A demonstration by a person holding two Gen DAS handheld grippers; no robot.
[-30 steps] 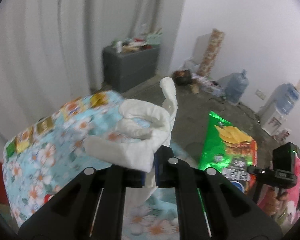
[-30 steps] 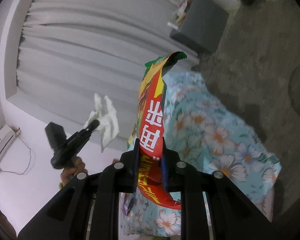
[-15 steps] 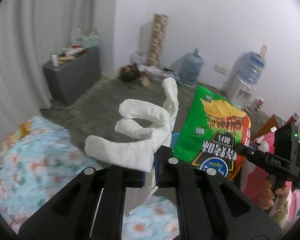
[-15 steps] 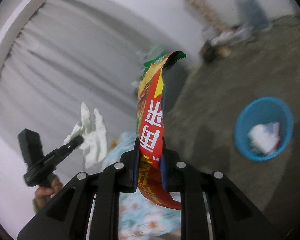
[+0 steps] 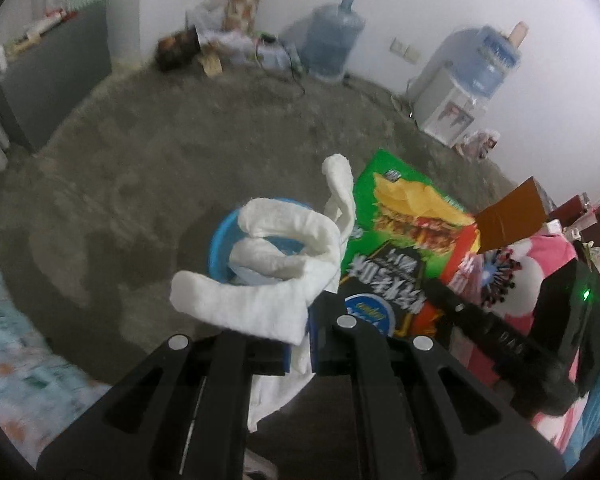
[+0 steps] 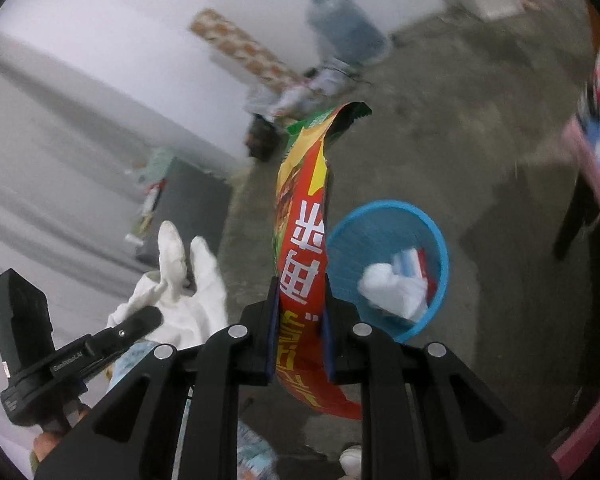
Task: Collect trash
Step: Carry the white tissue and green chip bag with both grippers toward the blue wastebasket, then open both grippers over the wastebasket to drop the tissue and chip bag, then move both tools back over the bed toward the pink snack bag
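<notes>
My left gripper [image 5: 299, 334] is shut on a crumpled white tissue [image 5: 276, 276], which hangs over a round blue bin [image 5: 219, 240] on the floor below. In the right wrist view the tissue [image 6: 180, 288] and the left gripper [image 6: 140, 320] show at lower left. My right gripper [image 6: 300, 316] is shut on a green and red chip bag [image 6: 302, 240], held upright just left of the blue bin [image 6: 436, 240]. White paper trash [image 6: 396, 288] lies inside the bin. The chip bag [image 5: 404, 236] and the right gripper [image 5: 440, 292] also appear at the right of the left wrist view.
The floor is bare grey concrete [image 5: 140, 152]. Water jugs [image 5: 332, 36] and a dispenser [image 5: 456, 96] stand along the far wall, a grey cabinet [image 5: 48, 68] at left. A floral cloth edge [image 5: 4, 320] lies at lower left, a pink patterned item [image 5: 540, 264] at right.
Both grippers have swung away from the floral cloth and down toward the floor. The blue bin now sits right under the tissue and beside the chip bag. Both grips are unchanged.
</notes>
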